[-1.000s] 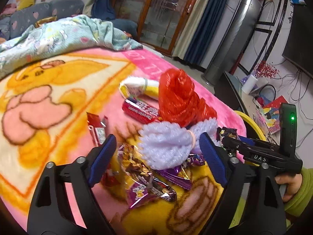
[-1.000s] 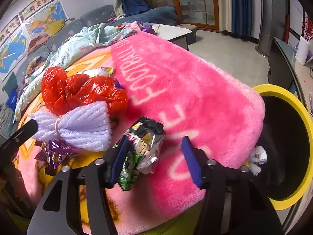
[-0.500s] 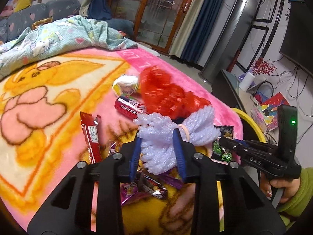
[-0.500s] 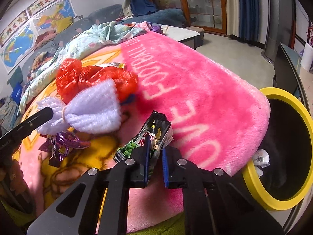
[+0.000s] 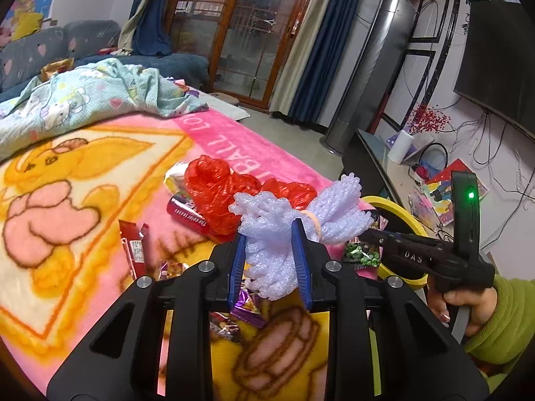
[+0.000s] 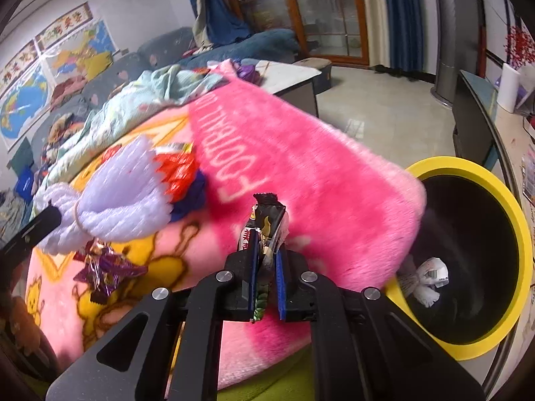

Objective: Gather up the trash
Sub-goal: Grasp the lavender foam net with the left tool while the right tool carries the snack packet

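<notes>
My left gripper (image 5: 269, 237) is shut on a lilac foam net (image 5: 297, 220) tied with a rubber band and holds it above the blanket; the net also shows in the right wrist view (image 6: 117, 197). My right gripper (image 6: 265, 250) is shut on a black and green snack wrapper (image 6: 265, 220), lifted off the pink blanket (image 6: 301, 167); the wrapper also shows in the left wrist view (image 5: 362, 255). A yellow-rimmed black bin (image 6: 468, 167) stands at the right of the bed with white crumpled trash (image 6: 428, 277) inside.
On the blanket lie a red plastic bag (image 5: 217, 187), a red packet (image 5: 187, 214), a red sachet (image 5: 133, 247) and purple candy wrappers (image 6: 107, 270). A light-blue quilt (image 5: 83, 100) lies at the back. A TV stand (image 5: 384, 167) is beyond the bin.
Both grippers have risen from the blanket with their loads. The right gripper has turned towards the bin with the wrapper; the foam net has lifted clear of the red bag.
</notes>
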Available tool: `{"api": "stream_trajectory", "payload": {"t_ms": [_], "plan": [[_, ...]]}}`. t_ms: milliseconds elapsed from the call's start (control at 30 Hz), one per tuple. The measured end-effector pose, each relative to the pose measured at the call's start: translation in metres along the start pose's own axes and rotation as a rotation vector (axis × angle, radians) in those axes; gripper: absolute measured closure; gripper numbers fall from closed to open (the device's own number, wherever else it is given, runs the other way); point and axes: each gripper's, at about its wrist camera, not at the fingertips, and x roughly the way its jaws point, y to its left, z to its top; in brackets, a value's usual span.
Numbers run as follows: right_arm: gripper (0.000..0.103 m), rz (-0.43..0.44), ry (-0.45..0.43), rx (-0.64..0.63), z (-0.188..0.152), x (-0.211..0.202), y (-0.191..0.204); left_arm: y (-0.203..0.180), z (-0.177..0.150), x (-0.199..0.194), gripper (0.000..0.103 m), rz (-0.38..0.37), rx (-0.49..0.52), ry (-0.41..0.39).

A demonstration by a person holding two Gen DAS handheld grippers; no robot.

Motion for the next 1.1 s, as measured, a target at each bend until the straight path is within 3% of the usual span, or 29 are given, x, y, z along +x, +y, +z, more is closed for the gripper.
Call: {"api": "stream_trajectory", "payload": {"t_ms": [1100], "plan": [[0.095, -0.097, -0.217, 0.240, 0.030, -0.065, -0.093, -0.076, 0.010, 0.038, 0.083, -0.075, 0.159, 0.028]]}}
